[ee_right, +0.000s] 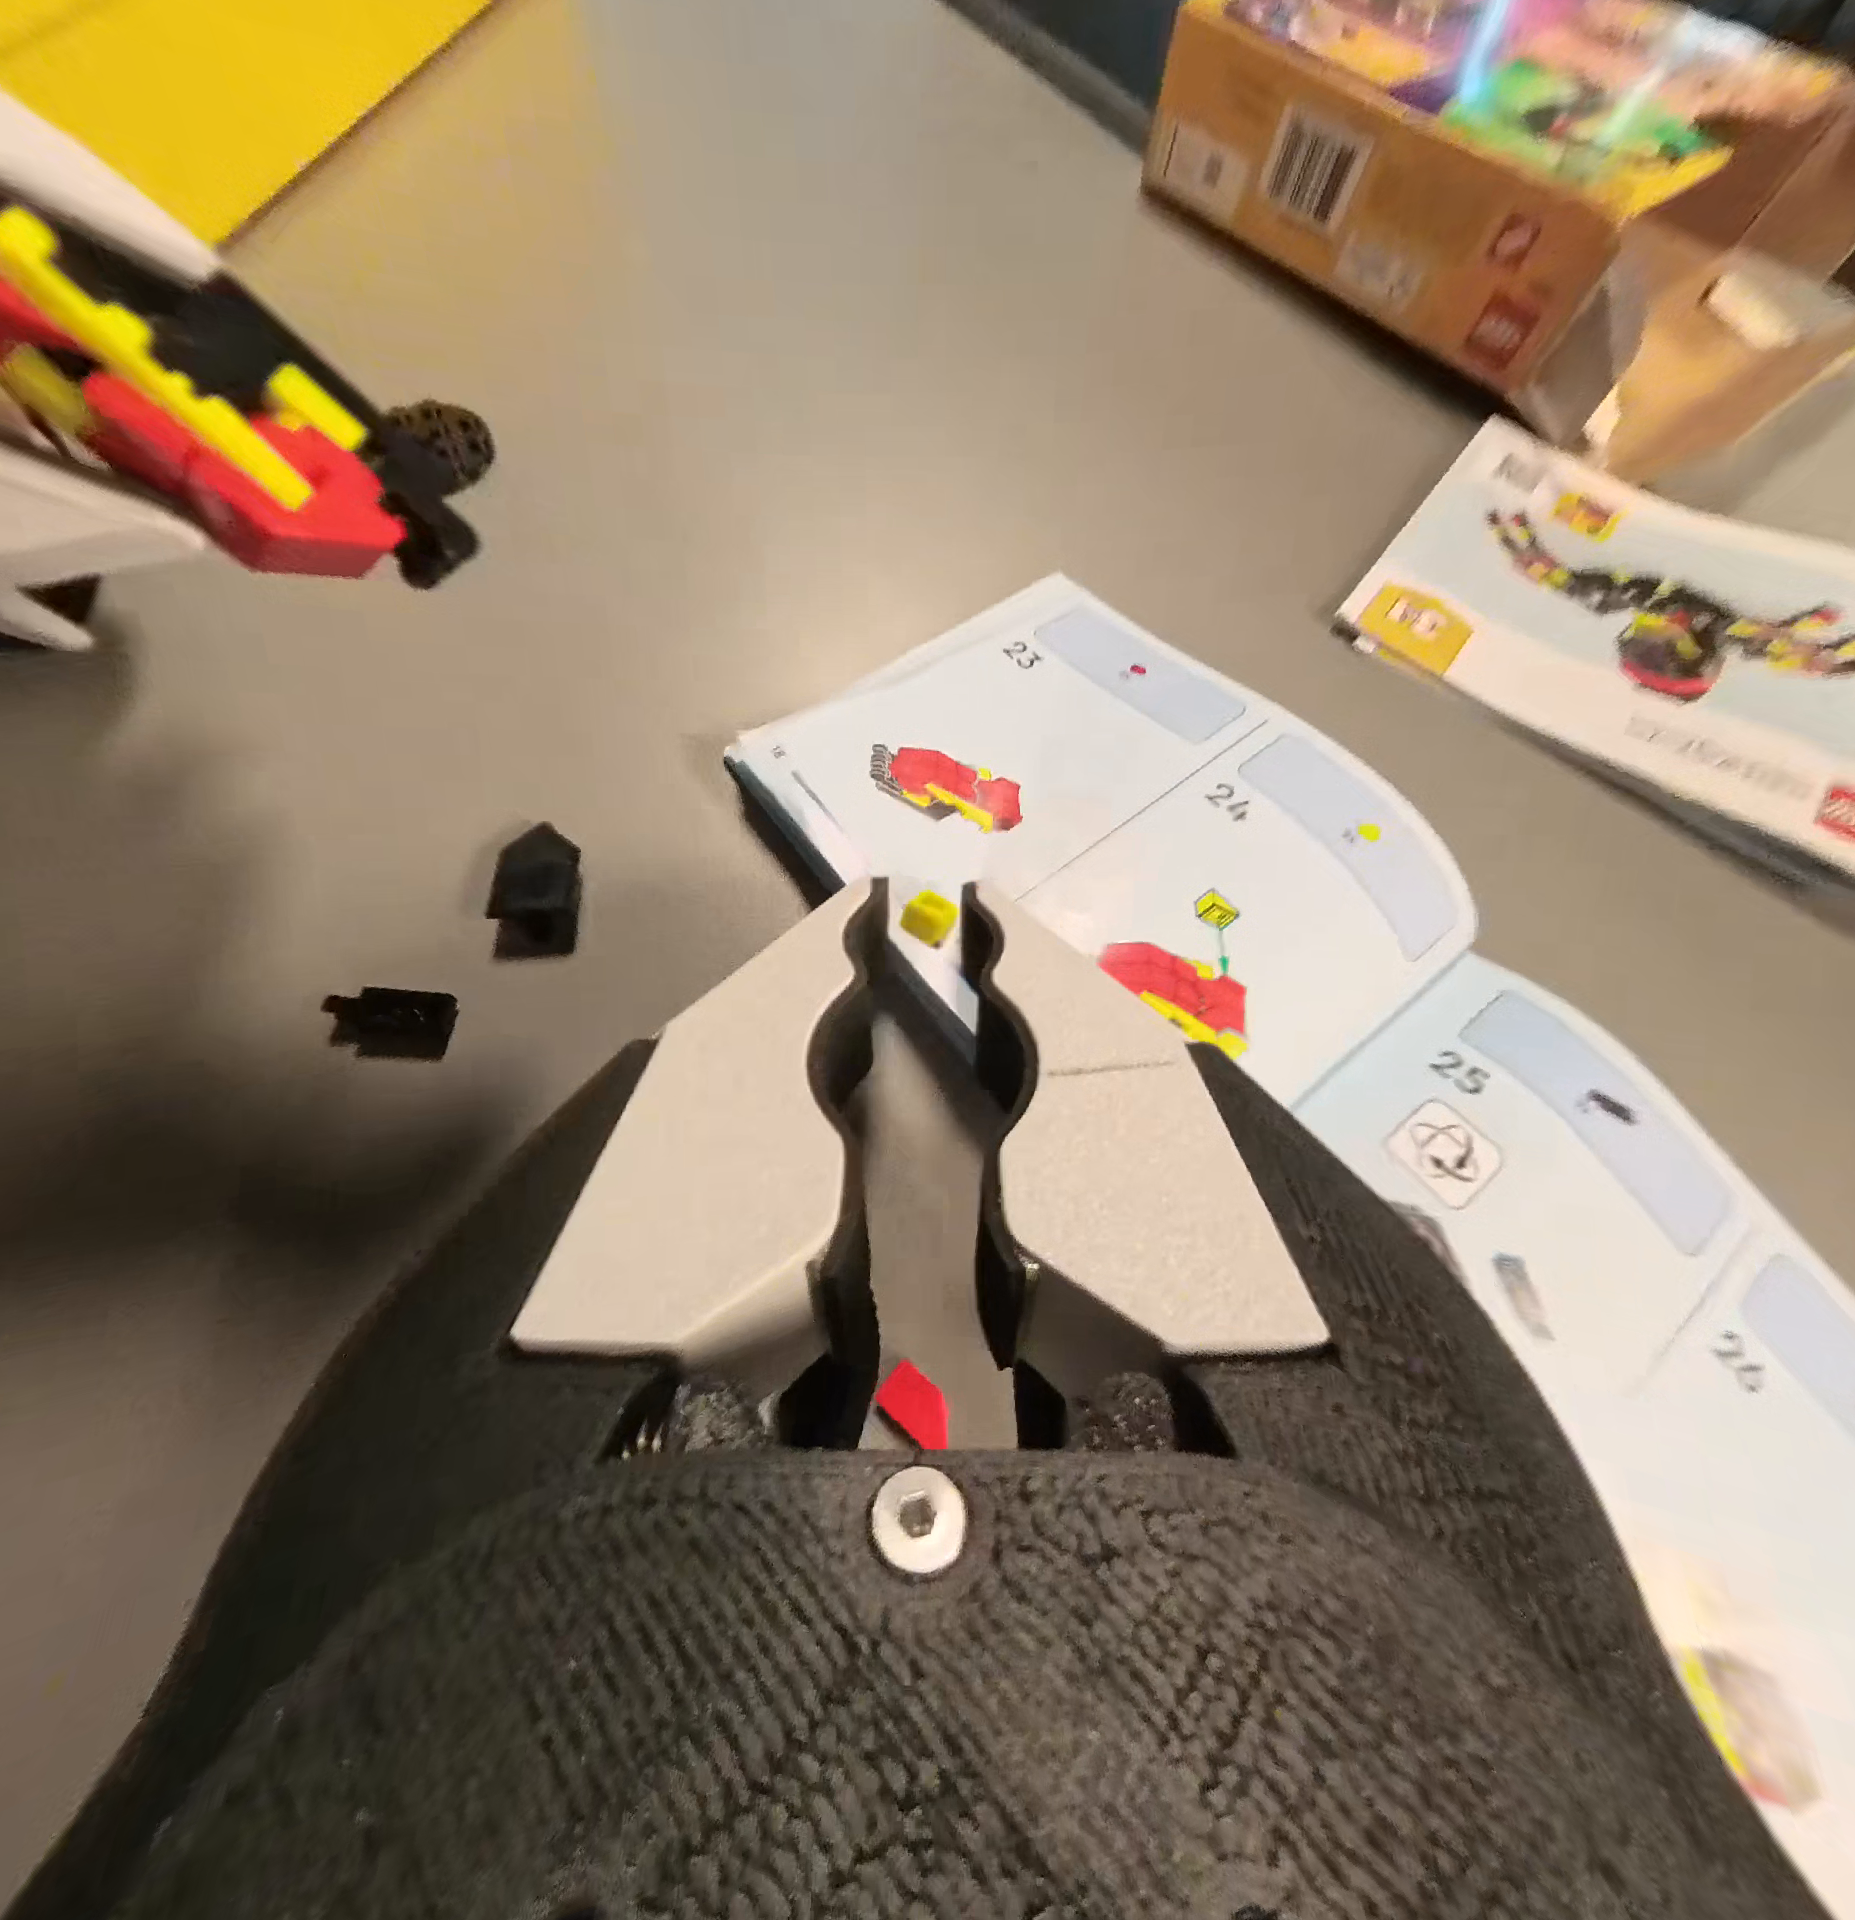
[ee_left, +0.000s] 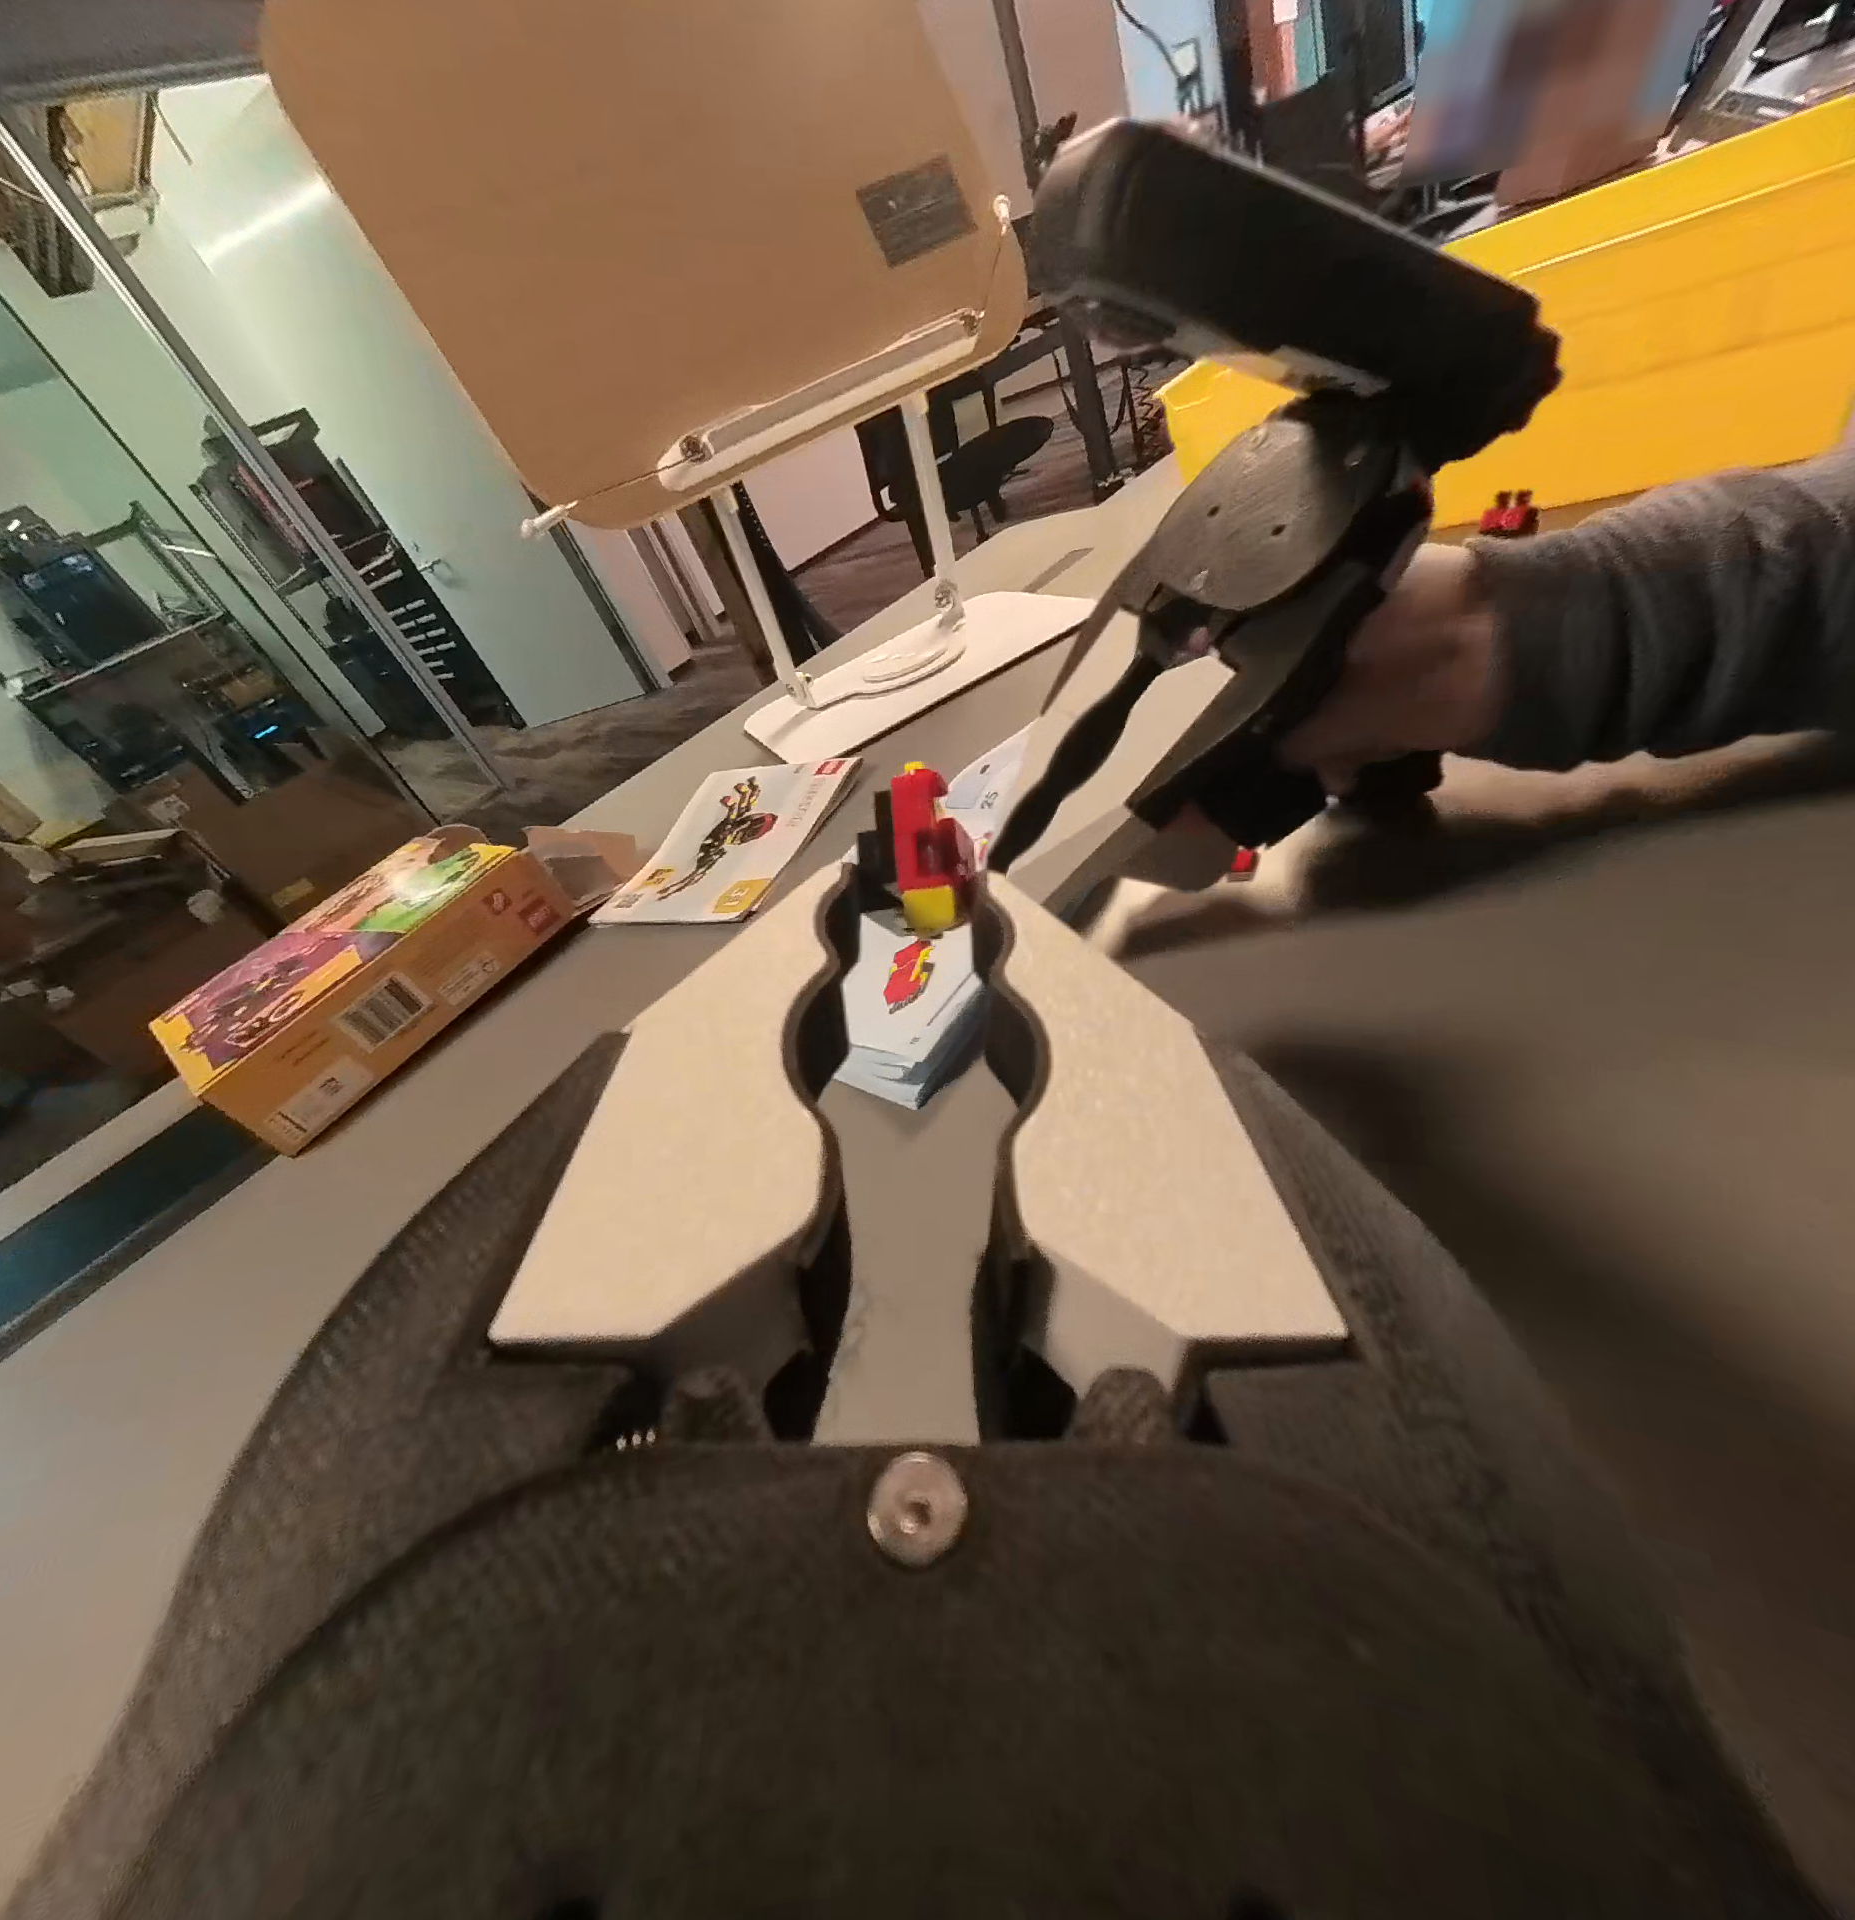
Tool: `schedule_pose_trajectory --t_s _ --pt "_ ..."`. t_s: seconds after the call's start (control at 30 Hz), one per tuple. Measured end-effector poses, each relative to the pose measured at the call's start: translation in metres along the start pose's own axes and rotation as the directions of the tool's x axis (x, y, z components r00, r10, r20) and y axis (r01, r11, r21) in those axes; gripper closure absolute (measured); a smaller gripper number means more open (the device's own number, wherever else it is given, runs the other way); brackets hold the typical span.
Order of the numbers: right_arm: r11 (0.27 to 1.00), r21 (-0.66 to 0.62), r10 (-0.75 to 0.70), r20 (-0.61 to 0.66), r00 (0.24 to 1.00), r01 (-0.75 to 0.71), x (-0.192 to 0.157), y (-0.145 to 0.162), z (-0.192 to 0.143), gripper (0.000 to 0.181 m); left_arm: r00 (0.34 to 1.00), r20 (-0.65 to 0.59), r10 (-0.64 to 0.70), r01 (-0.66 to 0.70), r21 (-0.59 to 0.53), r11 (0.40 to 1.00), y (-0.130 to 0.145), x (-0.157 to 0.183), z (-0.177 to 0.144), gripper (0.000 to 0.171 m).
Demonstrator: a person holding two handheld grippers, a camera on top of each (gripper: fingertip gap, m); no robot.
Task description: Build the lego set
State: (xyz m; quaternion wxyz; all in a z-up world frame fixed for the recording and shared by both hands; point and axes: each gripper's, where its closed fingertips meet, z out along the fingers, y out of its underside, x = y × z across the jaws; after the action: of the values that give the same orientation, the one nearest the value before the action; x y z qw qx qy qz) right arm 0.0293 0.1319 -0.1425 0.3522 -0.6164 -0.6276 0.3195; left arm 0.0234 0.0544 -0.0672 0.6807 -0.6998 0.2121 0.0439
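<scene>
While the left claw is clenching the half-built red, yellow and black lego model up off the grey worktop, the right claw is hanging tip-down right over the open instruction booklet. There's a tiny yellow brick sitting between the right claw's tips. The jaws are standing a bit apart around it, and honestly I cannot tell if they're actually pinching it or just framing it, since there's a sliver of gap on both sides.

From the right wrist view, the model is poking in at about 10 o'clock, with the left claw's pale fingers squeezing it from both sides. Two loose black pieces are lying on the worktop around 9 o'clock of the right claw's tips: a chunkier one and a flatter one just below it. A red bit is peeking out low down between the right claw's fingers, near its base.

The yellow lego box is lying with a flap open at 1 o'clock, and a second, closed booklet is lying beside it at 2 o'clock. In the left wrist view a person's hand in a grey sleeve is gripping the right claw at 2 o'clock. A white stand holding a tan board is standing at 12 o'clock, and a yellow bin is sitting farther out toward 1 o'clock.
</scene>
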Motion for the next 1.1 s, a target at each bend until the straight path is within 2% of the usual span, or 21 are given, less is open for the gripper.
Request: schedule_pose_trajectory --t_s 0.13,0.4,0.53,0.6,0.67,0.7,0.73,0.77,0.83,0.87,0.9,0.97,1.03,1.1 --pt "0.996 -0.060 0.063 -0.004 0.998 -0.063 0.003 0.009 0.004 0.170 1.000 -0.013 -0.025 0.025 0.001 1.000 0.001 0.000 0.000 0.151" --pt "0.994 -0.095 -0.052 -0.020 0.998 0.050 -0.003 0.013 0.005 0.176 0.996 -0.028 -0.082 0.082 0.000 0.997 0.003 -0.003 0.000 0.151" --pt "0.966 -0.037 -0.255 0.065 0.965 0.258 -0.020 0.004 -0.013 0.176 0.994 -0.041 -0.097 0.097 0.002 0.995 0.003 -0.001 0.001 0.152" --pt "0.895 -0.063 -0.429 0.141 0.892 0.441 -0.034 0.007 -0.034 0.176 0.993 -0.052 -0.103 0.103 0.006 0.995 0.003 0.000 0.001 0.152" --pt "0.755 -0.149 -0.616 0.177 0.768 0.639 -0.036 0.017 -0.057 0.176 0.992 -0.064 -0.105 0.106 0.008 0.994 0.002 0.003 0.001 0.152" --pt "0.631 -0.186 -0.720 0.221 0.658 0.753 -0.039 0.025 -0.068 0.176 0.992 -0.071 -0.102 0.103 0.007 0.995 0.002 0.005 0.002 0.152" --pt "0.468 -0.235 -0.812 0.265 0.519 0.852 -0.041 0.034 -0.077 0.176 0.992 -0.079 -0.095 0.096 0.007 0.995 0.001 0.007 0.002 0.152" --pt "0.266 -0.286 -0.875 0.328 0.355 0.921 -0.040 0.044 -0.085 0.176 0.993 -0.085 -0.084 0.085 0.008 0.996 0.001 0.009 0.003 0.152" --pt "-0.139 -0.337 -0.884 0.466 0.036 0.931 -0.037 0.061 -0.098 0.176 0.994 -0.094 -0.058 0.059 0.008 0.998 0.000 0.013 0.003 0.152" --pt "-0.283 -0.320 -0.843 0.532 -0.076 0.904 -0.039 0.069 -0.102 0.176 0.994 -0.100 -0.046 0.047 0.008 0.999 0.000 0.016 0.003 0.152" --pt "-0.380 -0.281 -0.797 0.583 -0.158 0.881 -0.043 0.076 -0.105 0.176 0.994 -0.105 -0.035 0.037 0.008 0.999 0.000 0.018 0.004 0.152" --pt "-0.490 -0.185 -0.714 0.646 -0.270 0.852 -0.055 0.087 -0.108 0.176 0.993 -0.116 -0.022 0.024 0.008 1.000 0.000 0.021 0.003 0.152" --pt "-0.539 -0.122 -0.666 0.668 -0.333 0.834 -0.065 0.091 -0.107 0.176 0.992 -0.127 -0.017 0.018 0.007 1.000 0.000 0.023 0.003 0.152" --pt "-0.556 -0.091 -0.644 0.675 -0.359 0.826 -0.068 0.089 -0.104 0.176 0.991 -0.130 -0.015 0.016 0.006 1.000 0.000 0.024 0.003 0.152"
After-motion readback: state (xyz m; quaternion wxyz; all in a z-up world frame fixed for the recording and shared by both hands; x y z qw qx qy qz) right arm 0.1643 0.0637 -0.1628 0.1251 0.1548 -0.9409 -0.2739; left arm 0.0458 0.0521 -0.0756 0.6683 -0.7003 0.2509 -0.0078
